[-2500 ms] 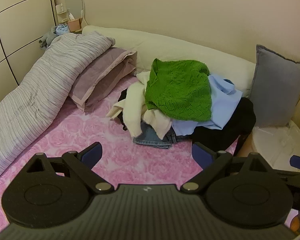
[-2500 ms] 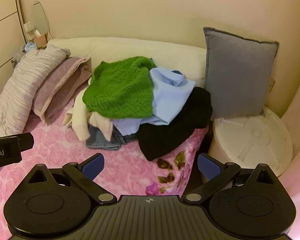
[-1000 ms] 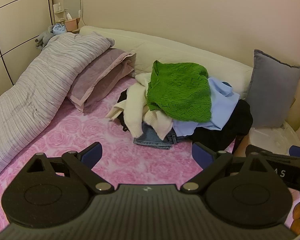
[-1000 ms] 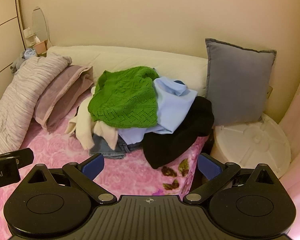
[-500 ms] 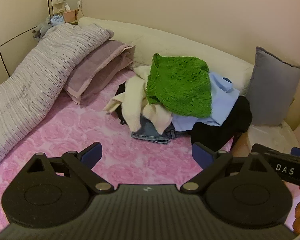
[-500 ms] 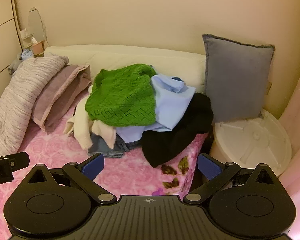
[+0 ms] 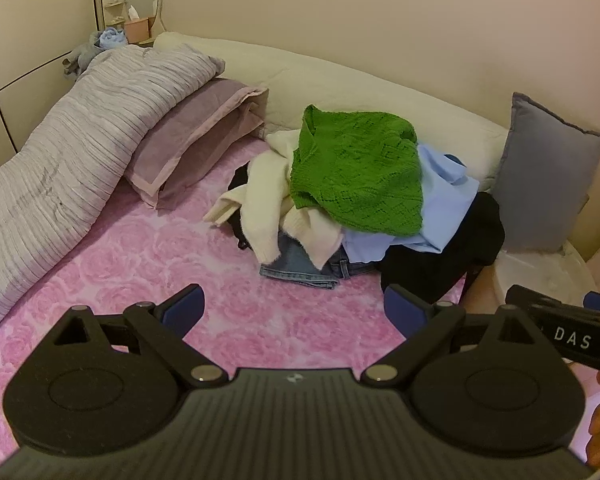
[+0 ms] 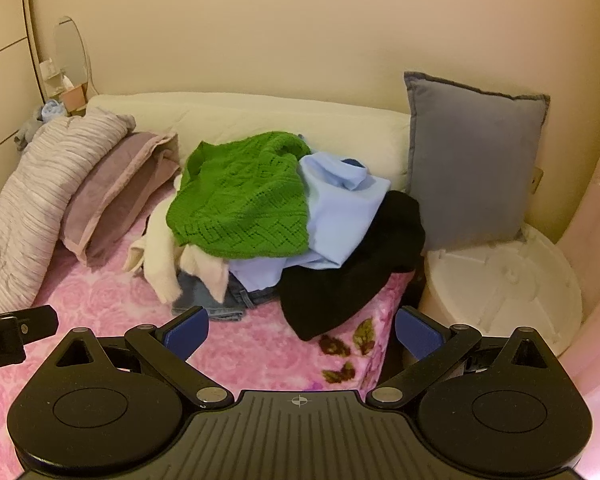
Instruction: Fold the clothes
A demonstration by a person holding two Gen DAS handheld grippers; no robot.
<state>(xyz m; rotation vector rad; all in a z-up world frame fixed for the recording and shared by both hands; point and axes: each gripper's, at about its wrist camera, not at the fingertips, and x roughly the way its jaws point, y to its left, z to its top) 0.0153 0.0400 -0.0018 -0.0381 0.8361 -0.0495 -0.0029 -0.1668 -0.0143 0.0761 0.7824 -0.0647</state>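
A heap of clothes lies at the far right of the pink rose-patterned bed (image 7: 140, 264). On top is a green knitted sweater (image 7: 356, 176) (image 8: 240, 208). Under it are a cream garment (image 7: 264, 208) (image 8: 160, 264), a light blue shirt (image 7: 440, 208) (image 8: 340, 208), jeans (image 7: 300, 268) (image 8: 208, 300) and a black garment (image 7: 440, 264) (image 8: 352, 272) that hangs over the bed's corner. My left gripper (image 7: 294, 310) hovers open above the bedspread, short of the heap. My right gripper (image 8: 302, 330) is open too, near the bed's right corner, with nothing between its fingers.
A striped grey duvet (image 7: 60, 172) and a mauve pillow (image 7: 196, 148) lie along the left. A cream bolster (image 7: 340, 92) runs along the wall. A grey cushion (image 8: 472, 160) leans on a white round stool (image 8: 500, 288) to the right of the bed.
Both grippers have shifted slightly in view and stay open. The clothes heap has not been touched.
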